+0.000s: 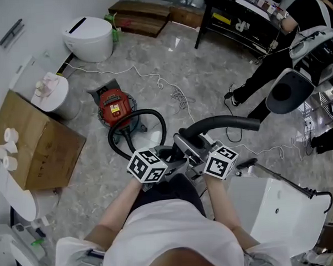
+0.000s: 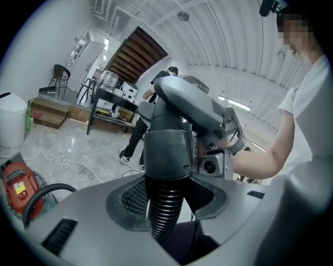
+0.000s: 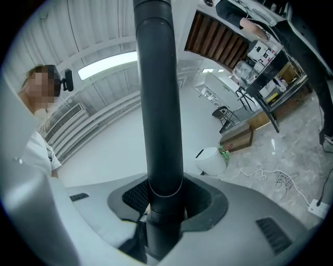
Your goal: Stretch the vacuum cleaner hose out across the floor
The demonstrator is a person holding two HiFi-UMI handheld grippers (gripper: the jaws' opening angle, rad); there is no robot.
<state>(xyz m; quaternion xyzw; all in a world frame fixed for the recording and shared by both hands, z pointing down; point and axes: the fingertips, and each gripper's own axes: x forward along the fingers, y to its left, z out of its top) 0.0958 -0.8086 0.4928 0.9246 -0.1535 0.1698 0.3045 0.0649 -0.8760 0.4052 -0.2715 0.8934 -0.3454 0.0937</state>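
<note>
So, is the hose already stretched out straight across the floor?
No, in the head view the hose curls in a loop beside the red vacuum cleaner rather than running straight.

Open floor (image 1: 208, 72) between box (image 1: 36, 143) and person (image 1: 270, 73)

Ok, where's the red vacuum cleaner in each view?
Head view: the red vacuum cleaner stands on the floor, up and left of centre.
Left gripper view: the vacuum cleaner shows at the lower left edge, left of the hose.
Right gripper view: not in it.
Shared landmark: the white toilet.
</note>
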